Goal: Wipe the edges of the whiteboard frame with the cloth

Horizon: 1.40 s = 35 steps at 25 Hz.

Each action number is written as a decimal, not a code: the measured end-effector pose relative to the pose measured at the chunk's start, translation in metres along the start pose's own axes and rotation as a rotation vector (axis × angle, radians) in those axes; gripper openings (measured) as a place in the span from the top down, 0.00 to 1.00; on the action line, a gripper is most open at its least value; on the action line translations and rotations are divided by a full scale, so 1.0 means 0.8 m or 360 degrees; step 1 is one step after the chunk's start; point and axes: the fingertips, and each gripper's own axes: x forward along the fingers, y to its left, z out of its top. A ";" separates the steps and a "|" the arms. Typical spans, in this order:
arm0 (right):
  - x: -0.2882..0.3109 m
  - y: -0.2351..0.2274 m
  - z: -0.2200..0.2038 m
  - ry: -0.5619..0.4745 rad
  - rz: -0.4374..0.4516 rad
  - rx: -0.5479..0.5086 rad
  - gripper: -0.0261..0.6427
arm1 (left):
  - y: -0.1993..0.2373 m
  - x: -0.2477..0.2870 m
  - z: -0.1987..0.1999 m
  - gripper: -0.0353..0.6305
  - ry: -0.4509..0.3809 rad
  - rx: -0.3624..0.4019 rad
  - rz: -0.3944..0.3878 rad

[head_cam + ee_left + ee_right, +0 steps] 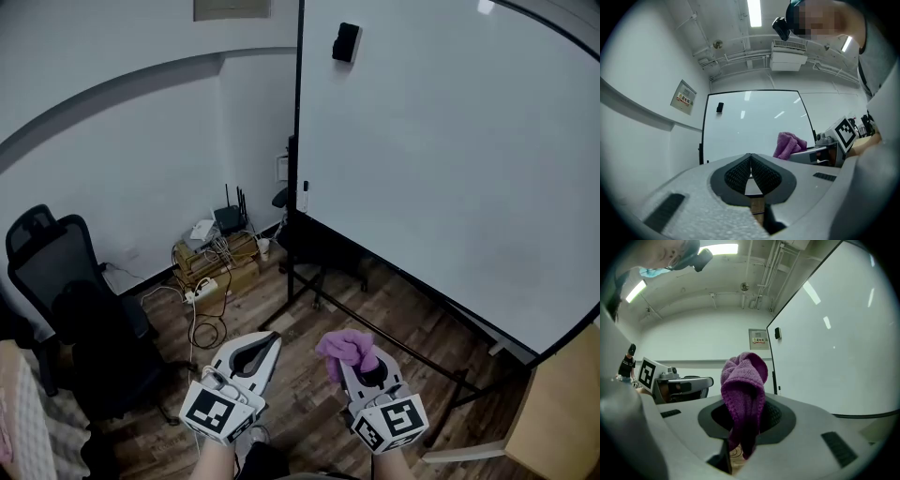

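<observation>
Wiping looks not yet begun — right gripper (362, 366) clamps the purple cloth (343, 345), whiteboard frame (300, 122) well apart at 12 o'clock; left gripper (274, 338) closed, empty.

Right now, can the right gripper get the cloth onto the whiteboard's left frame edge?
Probably yes. The right gripper holds the purple cloth, and open air lies between it and the black left frame edge. Only the stand's low floor bars sit below that path.

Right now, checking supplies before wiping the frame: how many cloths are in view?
1. The purple cloth is clamped in the right gripper, low and short of the whiteboard. The left gripper is shut and holds none. More could lie outside the frames.
</observation>
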 end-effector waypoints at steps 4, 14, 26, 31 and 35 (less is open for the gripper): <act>0.051 0.000 0.001 -0.0003 -0.0066 -0.0003 0.84 | 0.052 0.022 -0.003 0.92 -0.0003 -0.0003 -0.0074; 0.164 0.011 -0.005 -0.0003 -0.0251 0.0015 0.84 | 0.165 0.059 -0.019 0.92 -0.0004 -0.0019 -0.0280; 0.249 -0.001 -0.037 0.0081 -0.0362 0.0054 0.84 | 0.236 0.105 -0.063 0.92 0.0012 -0.0109 -0.0416; 0.294 -0.031 -0.050 0.0094 -0.0365 0.0066 0.84 | 0.268 0.139 -0.083 0.92 0.0023 -0.0125 -0.0412; 0.346 -0.069 -0.052 0.0100 -0.0349 0.0064 0.84 | 0.304 0.183 -0.091 0.92 0.0009 -0.0112 -0.0398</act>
